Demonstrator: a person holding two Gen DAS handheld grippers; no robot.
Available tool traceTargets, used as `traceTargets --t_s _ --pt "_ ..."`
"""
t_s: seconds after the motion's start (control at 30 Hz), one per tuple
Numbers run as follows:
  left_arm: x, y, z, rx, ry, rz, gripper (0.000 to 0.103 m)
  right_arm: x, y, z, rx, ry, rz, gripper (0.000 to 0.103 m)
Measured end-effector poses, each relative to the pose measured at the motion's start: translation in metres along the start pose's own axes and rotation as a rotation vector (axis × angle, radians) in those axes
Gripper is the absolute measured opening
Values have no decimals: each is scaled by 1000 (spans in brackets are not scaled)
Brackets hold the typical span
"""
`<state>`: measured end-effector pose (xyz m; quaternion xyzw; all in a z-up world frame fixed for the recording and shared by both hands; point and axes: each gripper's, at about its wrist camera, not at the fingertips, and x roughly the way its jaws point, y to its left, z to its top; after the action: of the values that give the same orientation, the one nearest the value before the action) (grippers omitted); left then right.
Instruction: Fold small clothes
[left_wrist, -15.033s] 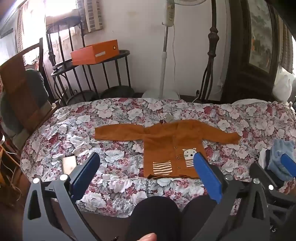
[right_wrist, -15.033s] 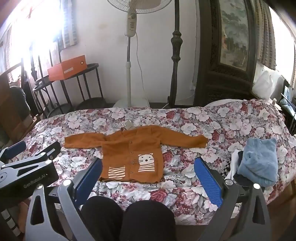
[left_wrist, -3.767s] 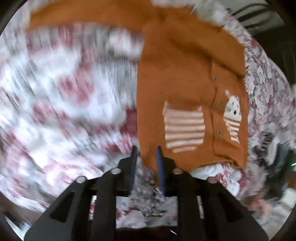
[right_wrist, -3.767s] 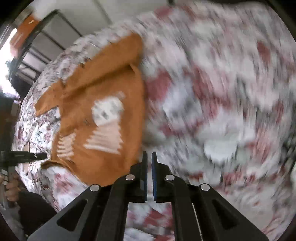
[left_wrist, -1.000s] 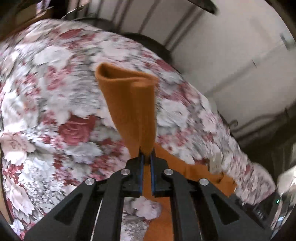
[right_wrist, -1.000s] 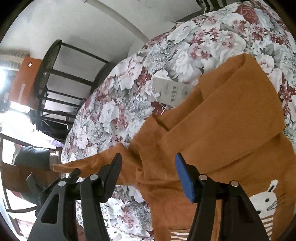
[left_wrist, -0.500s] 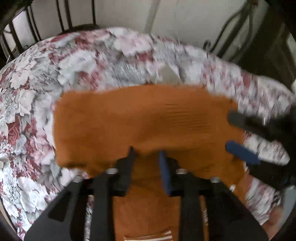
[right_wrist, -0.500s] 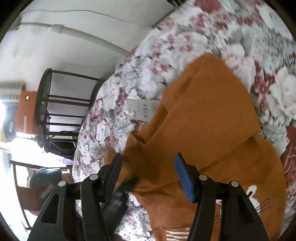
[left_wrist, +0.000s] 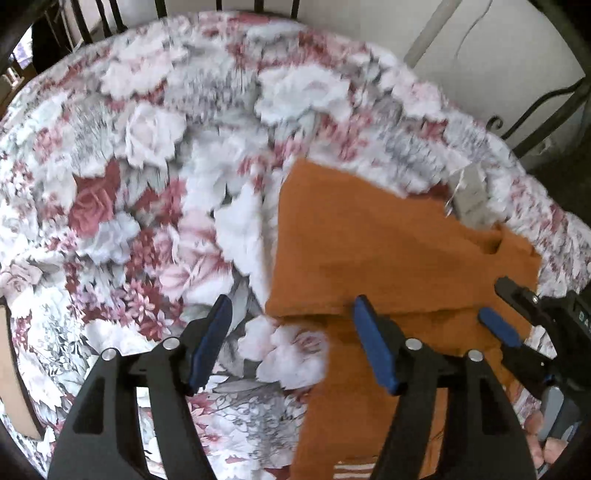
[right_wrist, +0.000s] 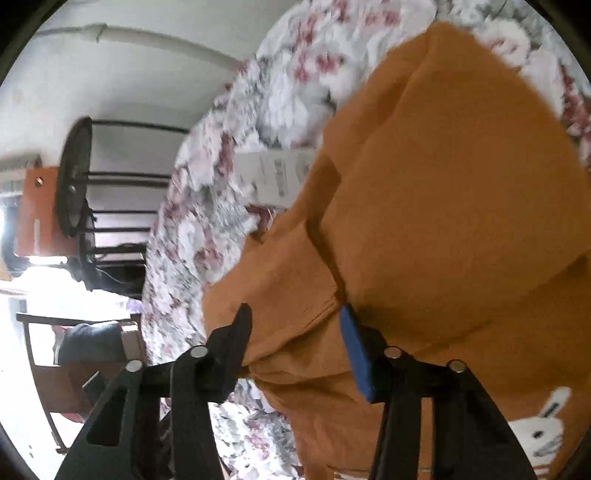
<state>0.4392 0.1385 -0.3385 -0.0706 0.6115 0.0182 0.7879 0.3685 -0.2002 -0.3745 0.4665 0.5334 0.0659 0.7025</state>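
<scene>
An orange knit cardigan (left_wrist: 388, 258) lies on the flowered bedspread (left_wrist: 147, 184), both sleeves folded in over its chest. A white paper tag (left_wrist: 471, 201) lies at its collar. My left gripper (left_wrist: 291, 343) is open and empty, just below the folded left sleeve's edge. My right gripper (right_wrist: 295, 332) is open and empty, hovering over the cardigan (right_wrist: 443, 184) where the sleeves meet; it also shows at the right of the left wrist view (left_wrist: 506, 310). A white animal patch (right_wrist: 546, 432) shows at lower right.
A black metal rack (right_wrist: 85, 192) with an orange box (right_wrist: 33, 210) stands past the bed's far edge, against the white wall. A wooden chair (right_wrist: 74, 354) stands by the bed's left side.
My left gripper carried the left sleeve across the chest, let it go and opened wide. It has drawn back toward the left edge. My right gripper stayed open and moved closer over the sleeves.
</scene>
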Motion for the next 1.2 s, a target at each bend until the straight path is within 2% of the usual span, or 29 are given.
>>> traceTargets --t_s 0.13,0.23,0.37,0.4,0.43,0.47,0.63,0.73,0.8,0.83,0.9,1.03,1.13,1.2 --pt "11 -8 -3 51 12 25 68 19 -1 -4 17 21 -14 43" --pt "23 -14 -6 59 33 39 68 25 -1 -5 15 8 -30 42" --pt "40 -23 -9 57 60 74 69 33 -4 -4 28 -28 -2 41" --pt "43 -24 -9 55 61 85 72 34 -4 -4 22 -37 -1 31" --pt "46 -24 -9 49 61 100 73 34 -3 -3 7 -53 -2 10" --pt "49 -24 -8 40 60 108 75 32 -1 -3 -12 -68 -9 7" --pt "53 -27 -7 24 65 135 78 -8 28 1 -133 -162 5 6" --pt "60 -37 -15 47 64 175 81 -43 36 6 -171 -235 -23 6" --pt "62 -44 -20 61 75 189 83 -59 25 11 -162 -262 -82 6" --pt "63 -46 -22 63 82 193 84 -67 12 14 -147 -278 -139 6" --pt "63 -49 -25 64 88 199 88 -76 -18 22 -100 -274 -200 6" --pt "64 -48 -23 40 104 194 90 -68 -62 29 22 -206 -135 6" --pt "63 -39 -24 12 135 164 90 -67 -57 28 -1 -220 -153 6" --pt "55 -25 -28 -40 147 105 90 -71 -46 27 -31 -248 -148 6"
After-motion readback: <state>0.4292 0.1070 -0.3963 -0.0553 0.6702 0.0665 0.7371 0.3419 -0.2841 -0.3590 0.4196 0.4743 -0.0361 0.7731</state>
